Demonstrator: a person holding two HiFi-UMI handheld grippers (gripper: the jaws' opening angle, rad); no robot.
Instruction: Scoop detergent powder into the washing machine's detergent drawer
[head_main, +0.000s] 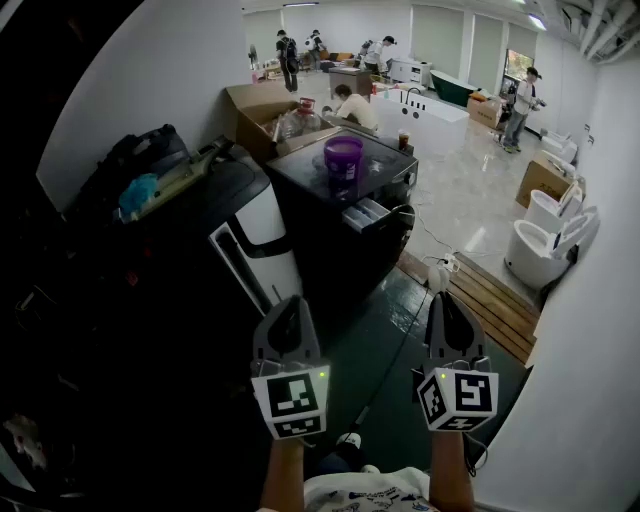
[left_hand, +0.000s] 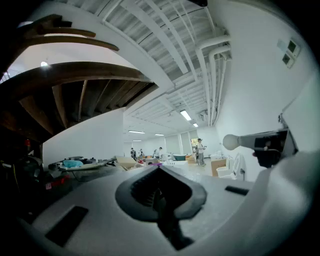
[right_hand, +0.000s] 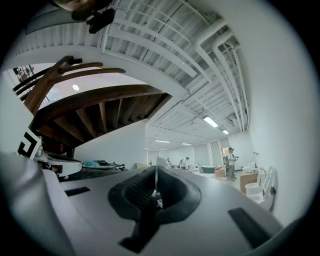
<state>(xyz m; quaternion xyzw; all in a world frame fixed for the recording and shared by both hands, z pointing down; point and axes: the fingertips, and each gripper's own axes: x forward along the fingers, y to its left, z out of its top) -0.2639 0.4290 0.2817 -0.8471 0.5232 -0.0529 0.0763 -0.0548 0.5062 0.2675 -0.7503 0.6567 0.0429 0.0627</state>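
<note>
A black washing machine (head_main: 312, 172) stands ahead of me with a purple bucket (head_main: 343, 157) on its top. Its detergent drawer (head_main: 367, 214) is pulled out at the front right. Both grippers are held low and well short of the machine, pointing towards it. My left gripper (head_main: 289, 305) (left_hand: 159, 168) has its jaws pressed together with nothing between them. My right gripper (head_main: 446, 299) (right_hand: 156, 171) is likewise shut and empty. No scoop or powder is visible from here.
A dark appliance with a white panel (head_main: 256, 232) stands left of the washer, with bags on top. A cable and power strip (head_main: 441, 270) lie on the floor by a wooden pallet (head_main: 497, 302). Toilets (head_main: 538, 252), cardboard boxes (head_main: 254, 108), a bathtub (head_main: 438, 118) and several people are farther back.
</note>
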